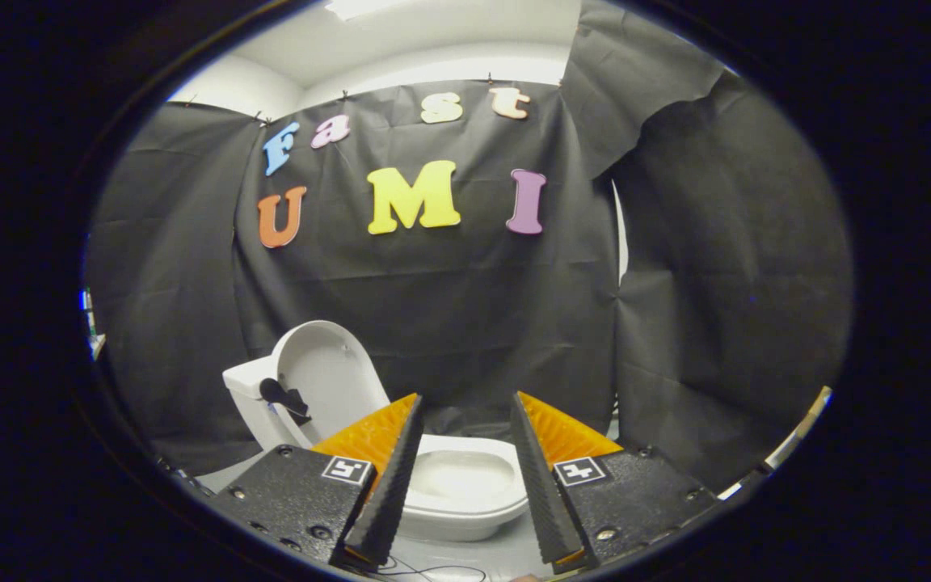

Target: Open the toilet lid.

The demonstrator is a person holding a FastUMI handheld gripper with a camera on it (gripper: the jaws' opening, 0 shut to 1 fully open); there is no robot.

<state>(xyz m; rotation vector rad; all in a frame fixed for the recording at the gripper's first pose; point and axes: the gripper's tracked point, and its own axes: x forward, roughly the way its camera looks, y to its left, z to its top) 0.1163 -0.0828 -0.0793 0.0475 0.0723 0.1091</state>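
Gripper (465, 404) is released: fingers spread wide apart, nothing between them, touching nothing. White toilet (465, 493) sits just ahead and a bit below the fingers, its bowl (461, 477) seen through the gap between them. Toilet lid (328, 376) is already up, standing roughly upright beyond the left finger, leaning back toward the white tank (249, 384). A small dark piece (284, 398) is stuck on the inner face of the lid near the hinge; can't tell what it is. Seat rim around the bowl is down and white; bowl interior looks pale. Floor (482, 558) under the toilet is light grey and smooth; a thin dark cable (433, 572) lies on it right below the fingers. Black cloth wall (449, 307) hangs behind the toilet and wraps round on both sides, creased, with a narrow gap (621, 234) in the seam beyond the right finger. Above the cloth, white ceiling (433, 40) with a bright light panel (360, 8).
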